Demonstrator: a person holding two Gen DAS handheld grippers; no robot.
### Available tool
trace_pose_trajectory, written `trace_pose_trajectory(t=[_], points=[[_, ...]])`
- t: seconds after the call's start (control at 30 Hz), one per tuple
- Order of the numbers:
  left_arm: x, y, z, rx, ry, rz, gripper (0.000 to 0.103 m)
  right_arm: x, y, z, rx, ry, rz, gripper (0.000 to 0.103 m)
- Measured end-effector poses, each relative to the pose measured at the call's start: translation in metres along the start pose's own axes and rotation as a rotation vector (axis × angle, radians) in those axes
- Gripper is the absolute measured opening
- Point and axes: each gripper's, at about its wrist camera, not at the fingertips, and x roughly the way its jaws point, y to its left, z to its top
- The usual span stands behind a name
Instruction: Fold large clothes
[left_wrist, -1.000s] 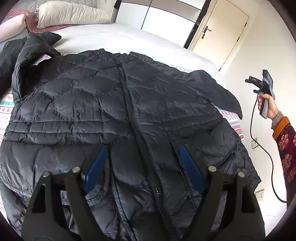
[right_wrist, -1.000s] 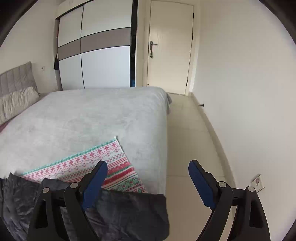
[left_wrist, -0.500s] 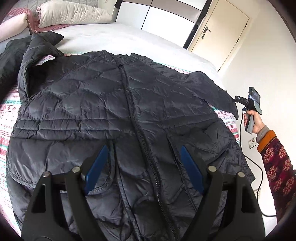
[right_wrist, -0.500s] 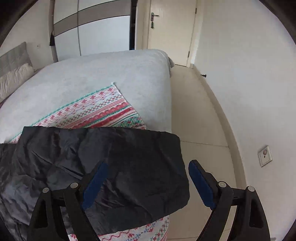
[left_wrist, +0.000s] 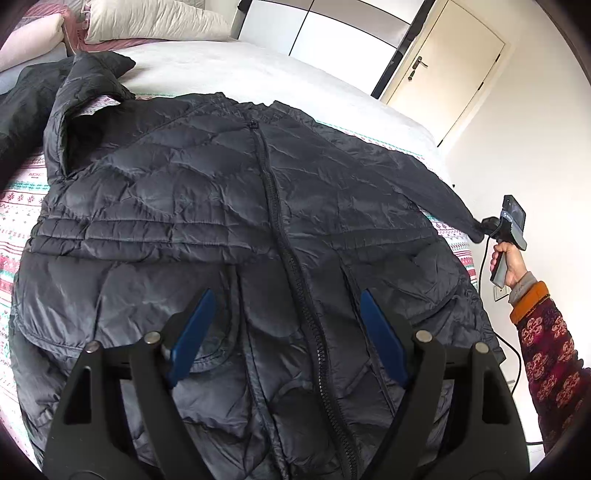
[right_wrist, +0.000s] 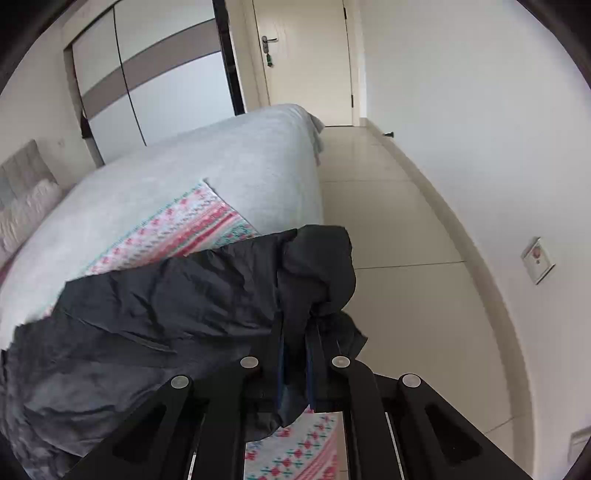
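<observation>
Quilted black jacket (left_wrist: 229, 229) lies flat, zipped, on our patterned blanket (right_wrist: 192, 229) over the bed (right_wrist: 184, 173); our right gripper (right_wrist: 295, 354), wide a second ago, has clamped the crumpled cuff (right_wrist: 317, 269) at three o'clock, while our left gripper (left_wrist: 284, 328) hovers spread over the hem.

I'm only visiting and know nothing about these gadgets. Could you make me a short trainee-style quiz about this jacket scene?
1. True or false: the black quilted puffer jacket lies zipped up, front upward, on the bed with the grey cover.
2. What does the right gripper pinch? A) a pillow B) the jacket's sleeve cuff C) the patterned blanket
3. Fill in: the left gripper, above the jacket's hem, stands ____.

Key: 1 true; 2 B; 3 open.
</observation>
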Motion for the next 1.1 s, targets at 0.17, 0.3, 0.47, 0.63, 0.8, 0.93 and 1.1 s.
trace_pose_trajectory(t=[0.17,0.3,0.47,0.63,0.8,0.93,1.1], points=[[-0.013,0.016,0.004,0.001,-0.002,0.049,0.081,0.005,-0.002,-0.008,0.016,0.079,-0.090,0.026],[-0.026,0.038,0.025,0.040,-0.012,0.176,0.081,-0.041,0.009,-0.003,-0.011,-0.061,-0.105,0.077],[-0.032,0.068,0.070,0.058,-0.023,0.343,0.081,-0.087,0.058,0.016,-0.065,-0.120,0.058,0.079],[-0.008,0.087,0.125,0.148,-0.039,0.505,0.081,-0.120,0.133,0.005,-0.146,-0.064,0.284,0.084],[0.041,0.100,0.185,0.294,-0.032,0.535,0.081,-0.133,0.217,-0.025,-0.223,0.026,0.452,0.085],[0.086,0.114,0.226,0.294,-0.001,0.547,0.081,-0.130,0.278,-0.062,-0.317,0.070,0.528,0.085],[0.142,0.139,0.252,0.341,0.081,0.769,0.077,-0.128,0.345,-0.116,-0.450,0.140,0.628,0.085]])
